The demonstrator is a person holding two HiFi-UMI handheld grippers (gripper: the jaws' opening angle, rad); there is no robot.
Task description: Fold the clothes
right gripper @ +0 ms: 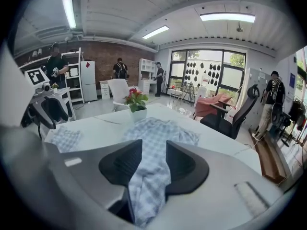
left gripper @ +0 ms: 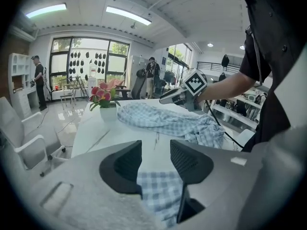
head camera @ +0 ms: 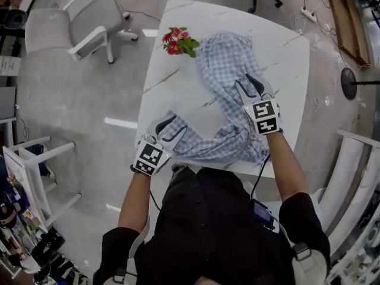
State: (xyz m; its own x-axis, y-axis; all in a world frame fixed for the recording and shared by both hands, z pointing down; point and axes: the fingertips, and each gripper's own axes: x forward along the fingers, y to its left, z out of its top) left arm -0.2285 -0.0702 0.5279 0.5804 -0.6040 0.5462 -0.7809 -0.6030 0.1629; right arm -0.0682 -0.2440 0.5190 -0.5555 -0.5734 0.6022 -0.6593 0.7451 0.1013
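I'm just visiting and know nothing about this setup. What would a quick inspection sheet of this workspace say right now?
Surface: white marble-look table, holding only two things.
Job's things: blue checked garment, crumpled, reaching from the far side to the near edge.
Clutter: small pot of flowers beside the garment's far end.
Grippers: left hand-held gripper at the garment's near-left corner, jaws apart, cloth lying flat between them; right hand-held gripper closed on a bunched fold.
Cables: black cable running from the right gripper along the forearm.
Surroundings: grey chair on the floor; people standing far off.
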